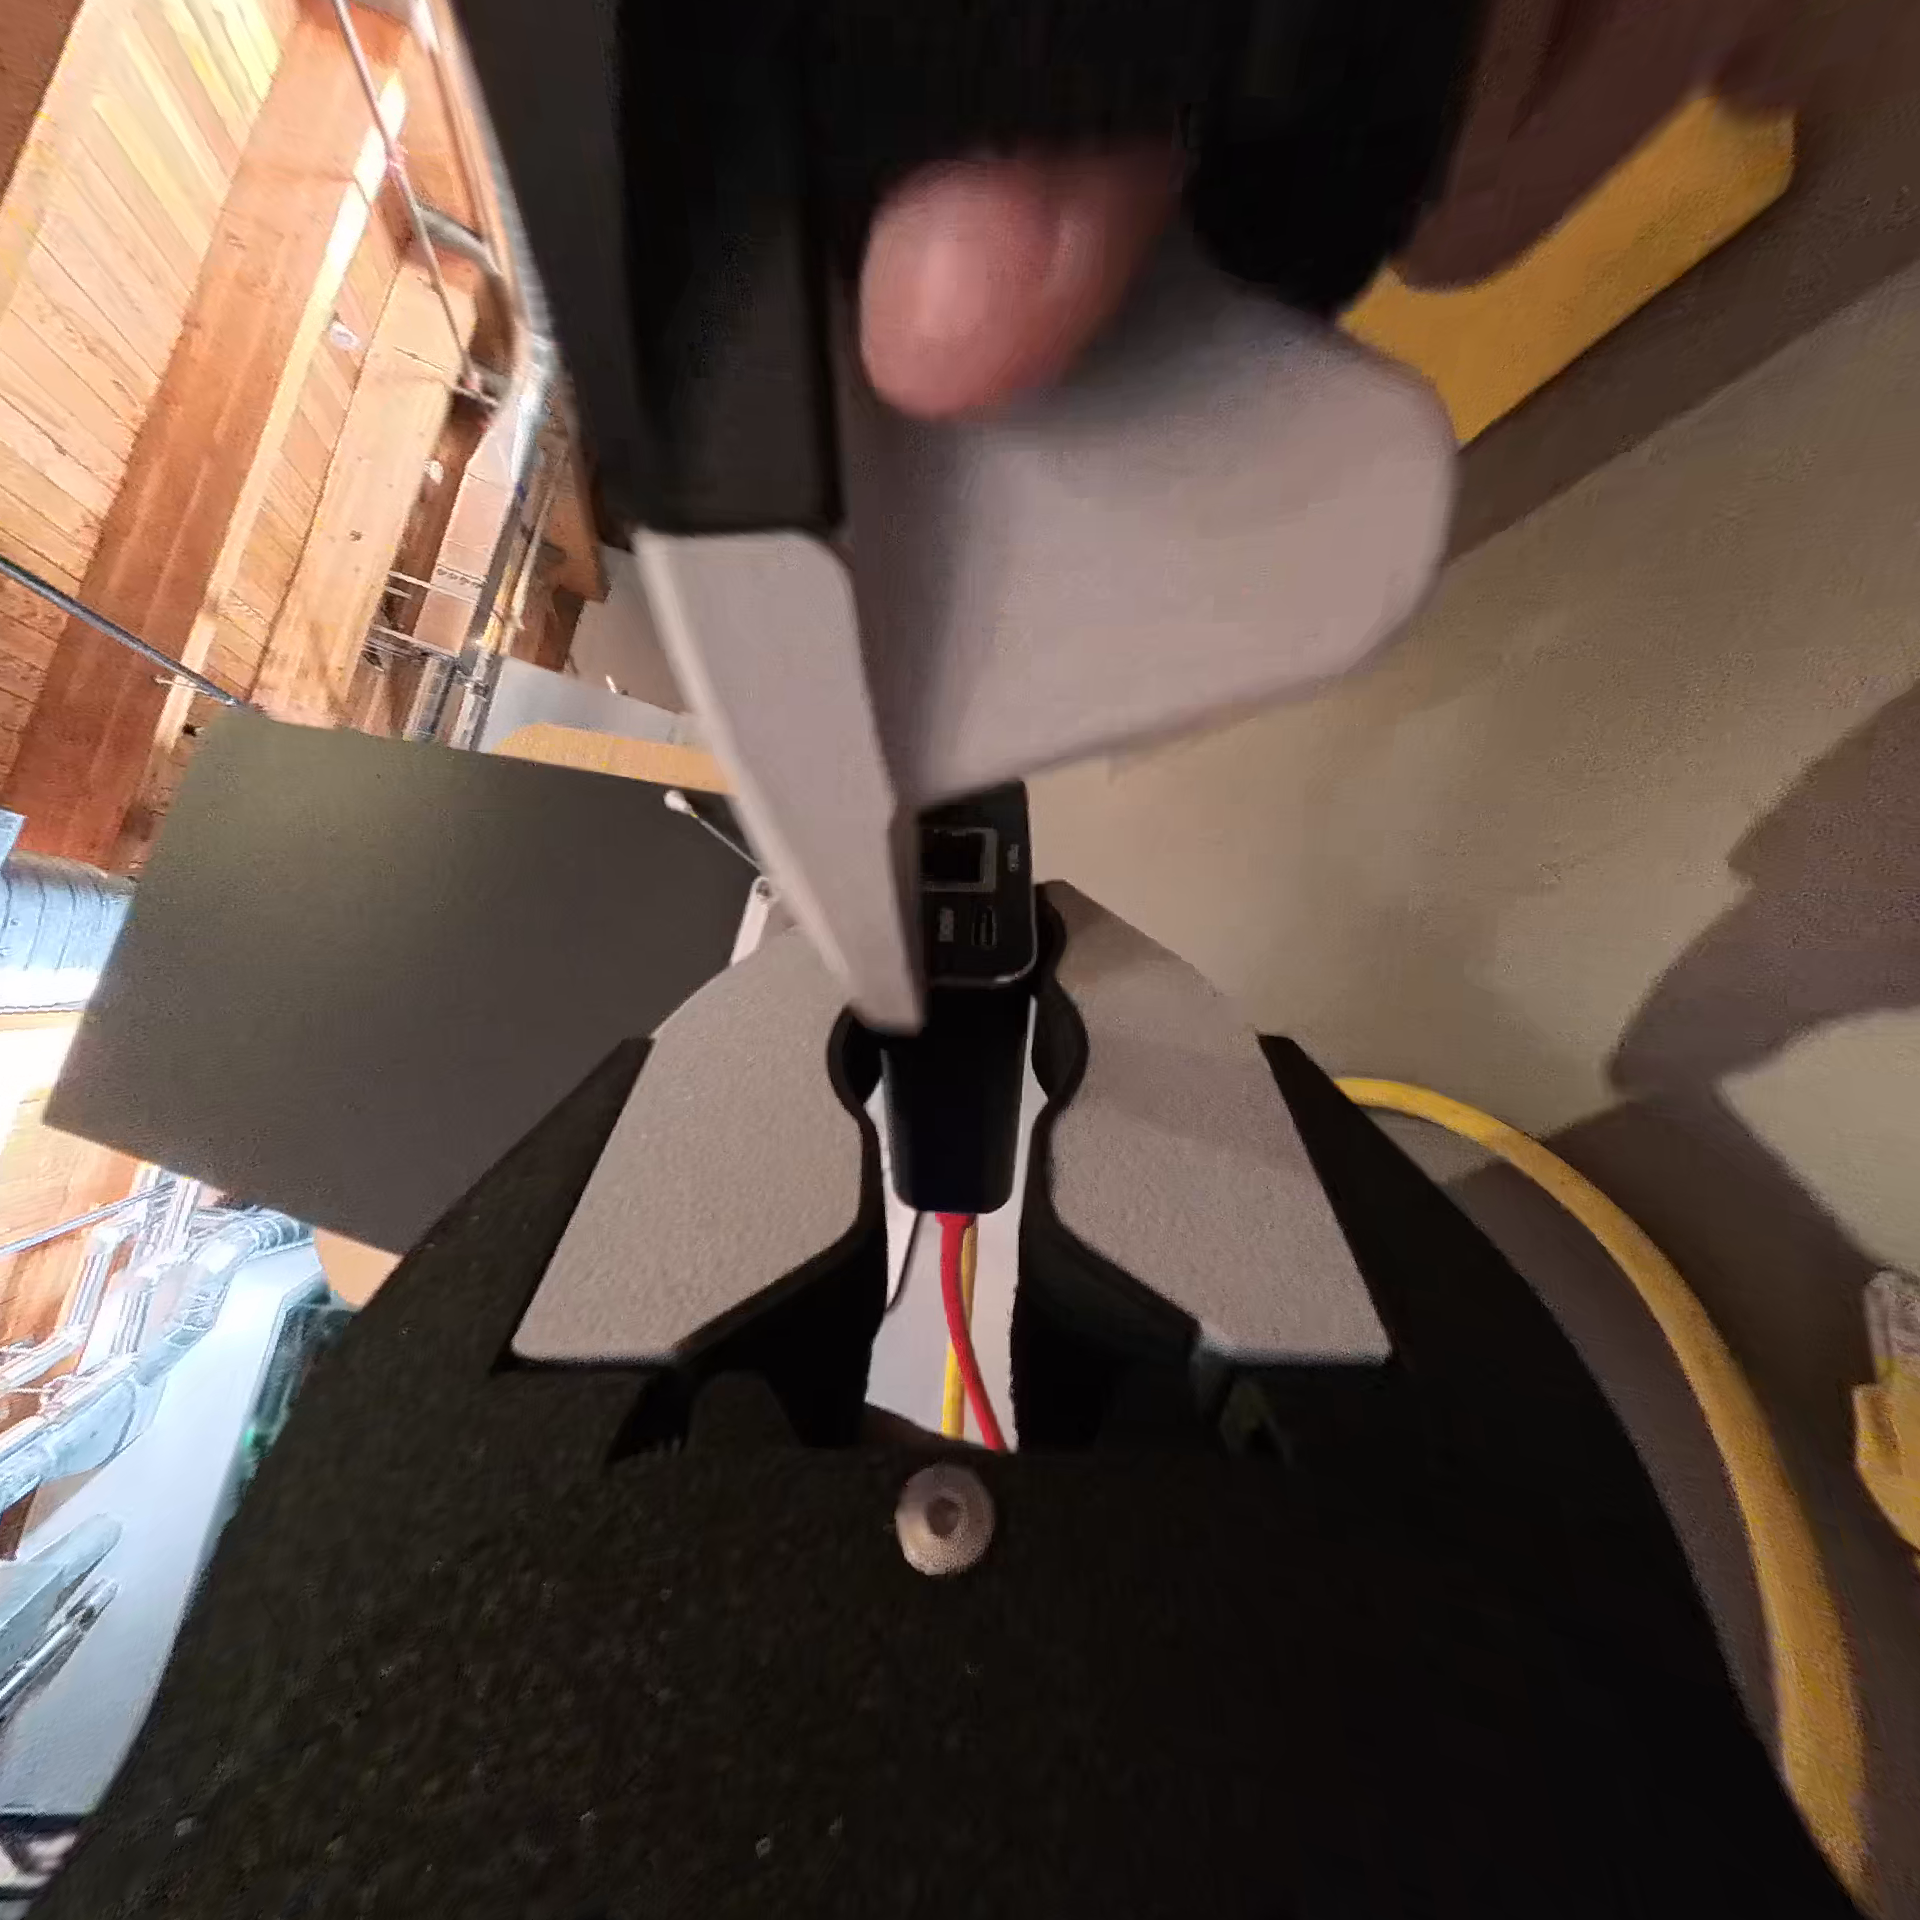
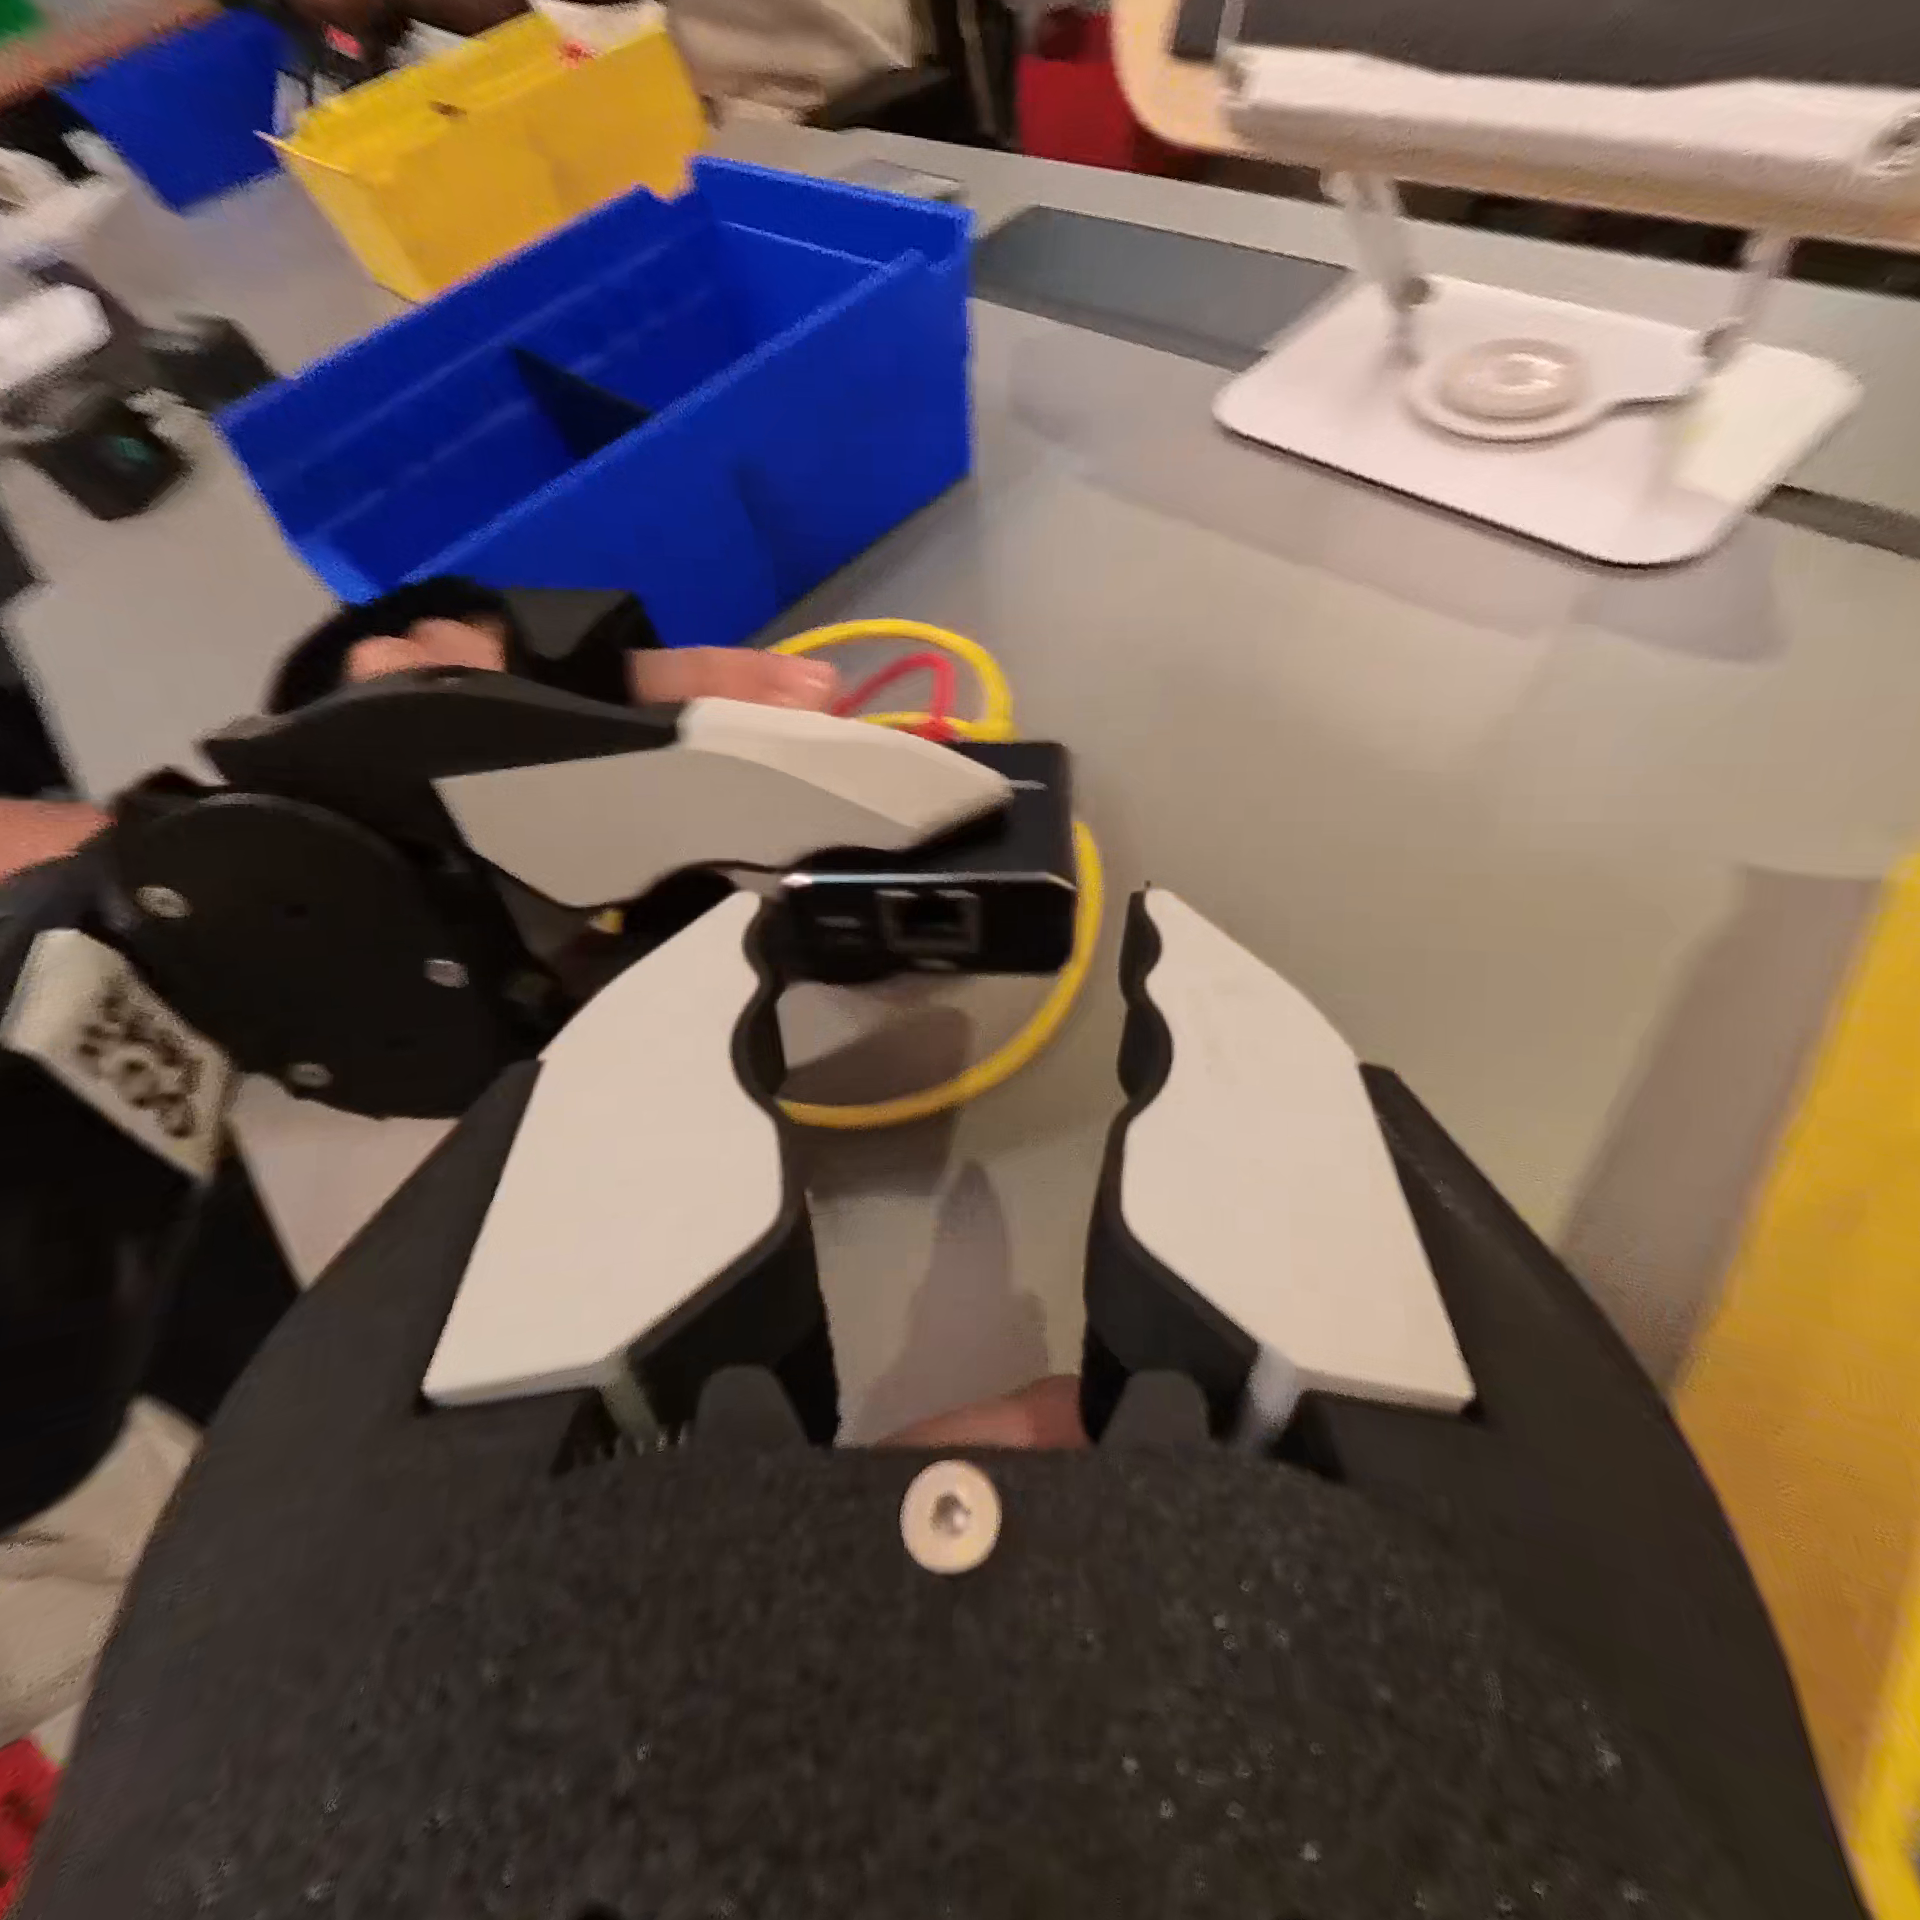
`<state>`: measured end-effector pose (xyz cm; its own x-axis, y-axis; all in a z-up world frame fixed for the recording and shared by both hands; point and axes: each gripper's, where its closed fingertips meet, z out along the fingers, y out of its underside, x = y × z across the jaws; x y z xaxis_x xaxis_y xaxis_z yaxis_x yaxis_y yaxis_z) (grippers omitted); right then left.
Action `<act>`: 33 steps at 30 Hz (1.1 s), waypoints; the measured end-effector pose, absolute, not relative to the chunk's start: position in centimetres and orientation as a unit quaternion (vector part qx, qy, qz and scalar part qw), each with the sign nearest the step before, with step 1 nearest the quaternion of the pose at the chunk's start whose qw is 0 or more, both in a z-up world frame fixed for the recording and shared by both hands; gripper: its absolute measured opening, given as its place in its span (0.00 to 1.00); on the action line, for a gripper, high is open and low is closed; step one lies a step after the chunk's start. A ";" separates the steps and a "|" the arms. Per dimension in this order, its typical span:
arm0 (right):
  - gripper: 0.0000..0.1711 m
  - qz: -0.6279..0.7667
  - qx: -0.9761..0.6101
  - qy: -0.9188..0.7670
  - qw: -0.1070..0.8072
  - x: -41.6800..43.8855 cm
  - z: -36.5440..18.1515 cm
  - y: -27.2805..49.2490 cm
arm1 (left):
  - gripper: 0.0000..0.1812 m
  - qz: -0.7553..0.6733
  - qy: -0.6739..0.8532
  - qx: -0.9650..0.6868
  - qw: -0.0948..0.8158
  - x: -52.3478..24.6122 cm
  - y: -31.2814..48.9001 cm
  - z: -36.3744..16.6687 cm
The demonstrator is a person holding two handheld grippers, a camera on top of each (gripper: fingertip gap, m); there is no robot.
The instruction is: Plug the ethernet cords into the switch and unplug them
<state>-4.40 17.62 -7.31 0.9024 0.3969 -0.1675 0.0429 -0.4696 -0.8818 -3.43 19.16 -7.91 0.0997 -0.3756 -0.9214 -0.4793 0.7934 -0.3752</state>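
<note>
grey table point(image 2: 1351, 779); blue bin point(image 2: 623, 416) behind the switch point(image 2: 935, 914).

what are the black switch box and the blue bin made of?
Small black rectangular switch box: looks like satin-finished metal or hard plastic; a bright line runs along its front edge. I can't tell which.

Big blue divided bin: probably corrugated plastic sheet, matte, with thin flat walls and faint ribbing.

Black switch point(image 2: 935, 831); yellow cord point(image 2: 1039, 1049); red cord point(image 2: 904, 675); blue bin point(image 2: 665, 416)
</note>
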 end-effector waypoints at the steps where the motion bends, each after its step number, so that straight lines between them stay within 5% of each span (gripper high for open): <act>1: 0.36 0.191 -0.831 -0.134 0.505 -5.1 -7.2 17.6 | 0.14 0.036 0.672 -0.324 0.665 -3.3 19.1 -8.0; 10: 0.35 0.185 -0.816 -0.154 0.526 -5.9 -8.2 17.6 | 0.14 0.040 0.674 -0.336 0.657 -3.9 18.2 -7.5; 16: 0.35 0.318 -0.789 -0.122 0.512 -5.3 -8.1 16.0 | 0.28 -0.049 0.663 -0.456 0.592 -8.6 18.7 -8.0; 23: 0.35 0.444 -0.721 -0.189 0.497 -8.0 -5.9 13.2 | 0.34 -0.406 0.643 -0.565 0.320 -14.4 15.1 -7.7; 28: 0.35 0.485 -0.698 -0.194 0.490 -9.9 -5.4 13.7 | 0.34 -0.426 0.671 -0.571 0.204 -13.9 12.6 -12.7; 33: 0.35 0.496 -0.688 -0.188 0.495 -10.1 -4.9 14.2 | 0.06 -0.495 0.628 -0.579 0.163 -12.8 12.4 -13.5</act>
